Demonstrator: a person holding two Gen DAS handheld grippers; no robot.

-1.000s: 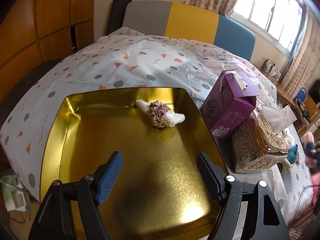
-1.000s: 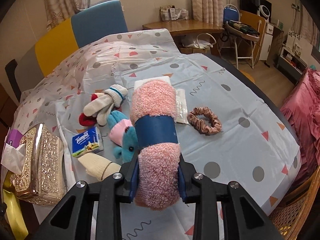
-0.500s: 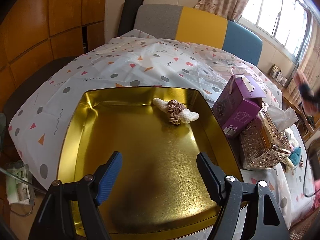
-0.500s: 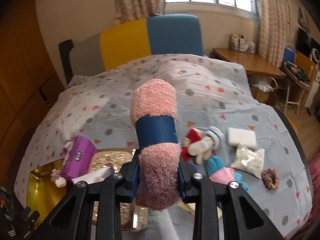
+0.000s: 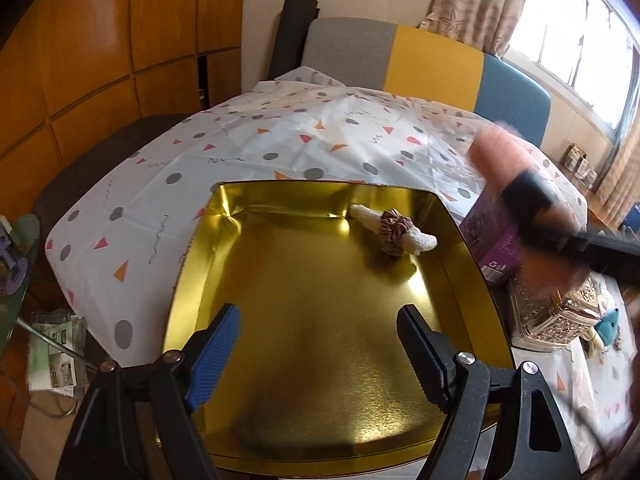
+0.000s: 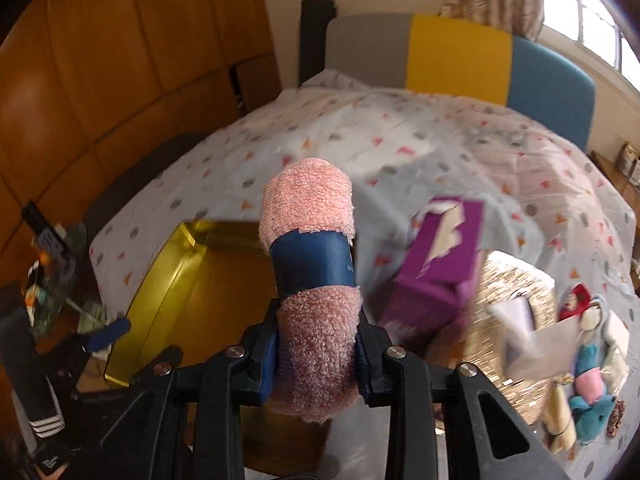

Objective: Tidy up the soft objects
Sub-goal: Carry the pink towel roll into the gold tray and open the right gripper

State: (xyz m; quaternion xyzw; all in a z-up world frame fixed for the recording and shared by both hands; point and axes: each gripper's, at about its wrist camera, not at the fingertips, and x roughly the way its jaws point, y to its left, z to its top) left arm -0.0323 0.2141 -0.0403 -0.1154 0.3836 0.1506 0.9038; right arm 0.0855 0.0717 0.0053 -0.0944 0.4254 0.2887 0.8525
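Observation:
A shallow gold tray (image 5: 320,187) lies on the dotted tablecloth. A white knitted piece ringed by a brown scrunchie (image 5: 394,232) rests in its far right corner. My left gripper (image 5: 318,316) hovers over the tray's near half, its jaws opening with nothing between them. My right gripper (image 6: 318,344) is shut on a rolled pink towel (image 6: 308,208) with a blue band, held in the air above the tray (image 6: 160,272) and its right edge. In the left wrist view the towel (image 5: 500,156) shows as a blur at the right.
A purple box (image 6: 436,272) and an ornate gold tissue box (image 5: 556,312) stand just right of the tray. Several soft toys and gloves (image 6: 592,384) lie further right. A grey, yellow and blue chair back (image 5: 432,60) stands behind the table, with wooden panelling to the left.
My right gripper swung left with the pink towel, from above the toys to the tray side, and entered the left wrist view. My left gripper drew back slightly and its jaws widened.

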